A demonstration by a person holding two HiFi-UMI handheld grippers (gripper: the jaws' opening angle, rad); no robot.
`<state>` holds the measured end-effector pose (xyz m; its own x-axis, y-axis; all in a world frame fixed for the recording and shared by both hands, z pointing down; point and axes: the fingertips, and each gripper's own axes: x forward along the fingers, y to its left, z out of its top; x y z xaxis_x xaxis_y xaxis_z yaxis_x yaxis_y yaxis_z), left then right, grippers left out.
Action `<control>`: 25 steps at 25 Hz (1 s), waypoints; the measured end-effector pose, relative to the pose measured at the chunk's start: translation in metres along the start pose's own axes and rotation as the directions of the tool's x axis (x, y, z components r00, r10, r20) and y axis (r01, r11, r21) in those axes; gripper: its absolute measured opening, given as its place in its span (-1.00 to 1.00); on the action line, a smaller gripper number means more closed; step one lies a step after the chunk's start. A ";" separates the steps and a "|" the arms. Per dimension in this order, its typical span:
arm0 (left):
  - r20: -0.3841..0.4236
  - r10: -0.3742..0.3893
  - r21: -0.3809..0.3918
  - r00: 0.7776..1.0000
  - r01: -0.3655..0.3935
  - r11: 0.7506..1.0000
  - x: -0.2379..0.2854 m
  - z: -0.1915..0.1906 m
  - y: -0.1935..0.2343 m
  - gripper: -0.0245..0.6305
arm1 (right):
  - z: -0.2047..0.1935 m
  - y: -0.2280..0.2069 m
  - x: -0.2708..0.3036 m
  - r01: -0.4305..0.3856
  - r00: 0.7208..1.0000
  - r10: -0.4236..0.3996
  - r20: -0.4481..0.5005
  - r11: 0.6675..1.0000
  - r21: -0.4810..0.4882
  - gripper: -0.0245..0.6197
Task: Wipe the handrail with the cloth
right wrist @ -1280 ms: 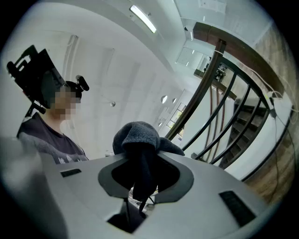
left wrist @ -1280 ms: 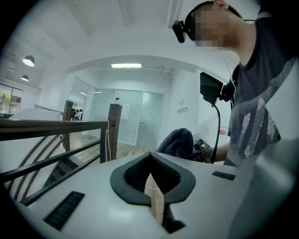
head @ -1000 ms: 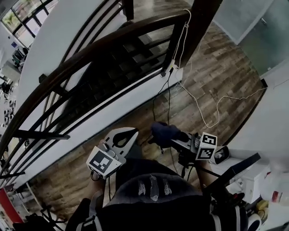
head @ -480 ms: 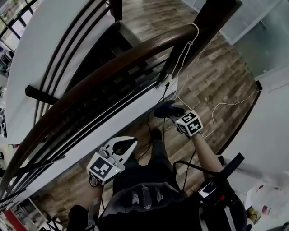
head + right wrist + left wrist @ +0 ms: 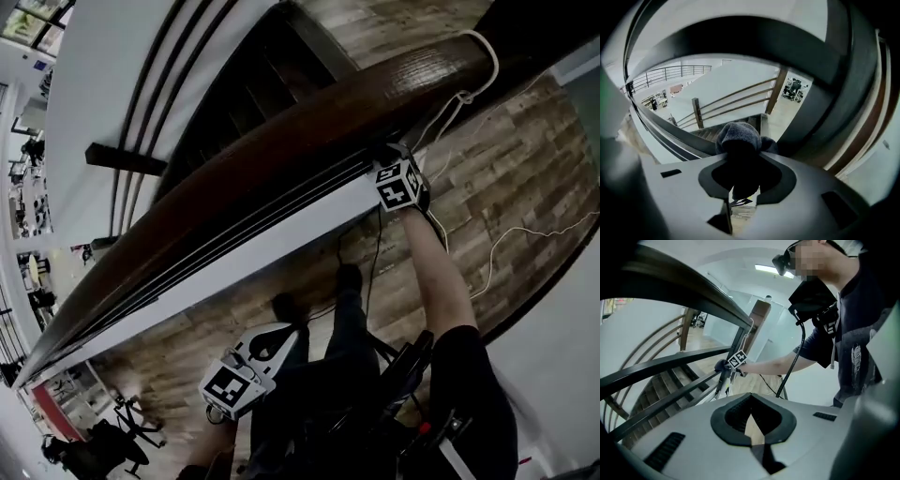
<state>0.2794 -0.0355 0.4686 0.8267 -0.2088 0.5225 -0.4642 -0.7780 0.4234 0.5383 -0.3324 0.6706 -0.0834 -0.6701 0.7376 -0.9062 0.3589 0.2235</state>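
Clamping cloth (image 5: 738,135) — right gripper (image 5: 743,185) beside handrail (image 5: 281,141).

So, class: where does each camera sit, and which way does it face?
Head view: on the head, facing down at the handrail; right arm, legs show.
Left gripper view: on the left hand-held gripper, facing the person's torso and right arm.
Right gripper view: on the right hand-held gripper, facing stairs past its cloth; no body.
Shared: the first two show the right arm.

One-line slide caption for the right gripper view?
Right gripper shut on a dark cloth, held close beside the curved wooden handrail above the stairs.
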 end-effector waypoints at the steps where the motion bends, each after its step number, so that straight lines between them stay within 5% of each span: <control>1: -0.003 0.018 -0.021 1.000 -0.018 1.000 0.002 0.002 0.001 -0.90 | -0.002 0.002 0.007 -0.007 1.000 0.007 -0.011 1.000 0.017 -0.70; 6: 0.031 0.106 -0.080 0.994 -0.103 0.991 -0.010 0.009 0.024 -0.90 | -0.009 0.020 0.016 -0.053 0.998 0.055 -0.018 0.996 0.075 -0.70; 10: 0.072 0.143 -0.077 0.987 -0.137 0.988 -0.044 -0.009 0.047 -0.90 | 0.008 0.080 0.014 -0.144 0.989 0.144 -0.038 0.990 0.012 -0.70; 16: 0.166 0.131 -0.072 0.977 -0.121 0.990 -0.126 -0.054 0.066 -0.91 | 0.046 0.215 0.009 -0.194 0.978 0.190 -0.084 0.980 -0.051 -0.70; 19: 0.152 0.102 -0.093 0.983 -0.089 0.992 -0.183 -0.104 0.098 -0.90 | 0.070 0.289 0.009 -0.179 0.982 0.174 -0.077 0.982 -0.066 -0.70; 25: 0.118 0.240 -0.182 0.964 -0.216 0.959 -0.329 -0.175 0.173 -0.90 | 0.117 0.449 0.008 -0.239 0.970 0.235 -0.064 0.968 -0.075 -0.70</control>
<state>-0.1284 0.0028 0.4995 0.7230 -0.4578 0.5173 -0.6818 -0.5934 0.4278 0.0823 -0.2523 0.7023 -0.2672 -0.5245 0.8084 -0.8262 0.5565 0.0880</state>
